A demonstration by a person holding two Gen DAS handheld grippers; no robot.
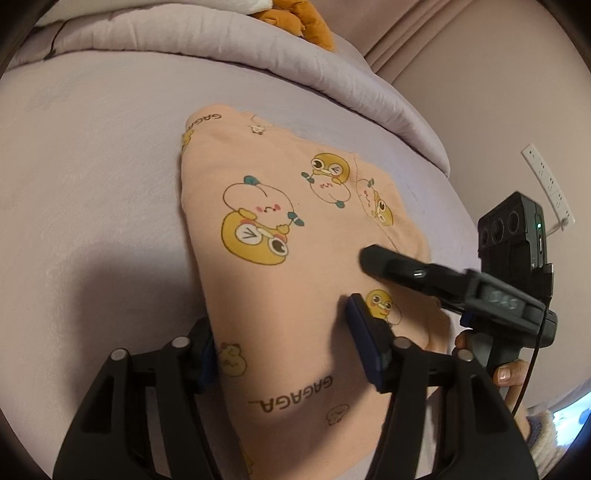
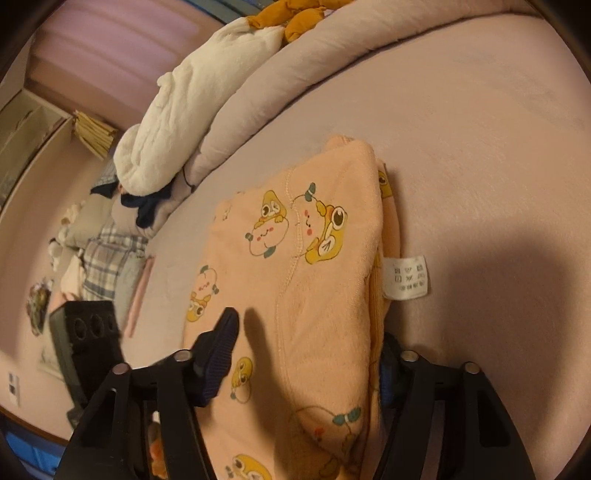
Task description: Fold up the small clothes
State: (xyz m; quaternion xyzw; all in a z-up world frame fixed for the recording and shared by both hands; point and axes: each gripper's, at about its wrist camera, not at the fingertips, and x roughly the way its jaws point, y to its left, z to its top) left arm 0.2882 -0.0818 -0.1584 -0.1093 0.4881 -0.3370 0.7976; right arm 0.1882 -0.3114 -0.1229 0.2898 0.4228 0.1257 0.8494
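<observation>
A small peach garment (image 1: 280, 236) printed with yellow cartoon ducks lies folded on the lilac bed sheet (image 1: 92, 166). My left gripper (image 1: 284, 347) is open, its jaws straddling the garment's near part; the left finger is half under the cloth edge. The right gripper (image 1: 384, 262) enters that view from the right, over the garment. In the right wrist view the garment (image 2: 314, 288) lies between my open right gripper's (image 2: 306, 354) jaws, a white care label (image 2: 406, 277) sticking out on its right edge. The right finger is mostly hidden behind the cloth.
A rolled lilac quilt (image 1: 258, 48) and an orange plush toy (image 1: 295, 18) lie at the bed's far side. A white blanket (image 2: 192, 103) and a checked pillow (image 2: 110, 258) lie beyond. A power strip (image 1: 546, 184) hangs on the wall.
</observation>
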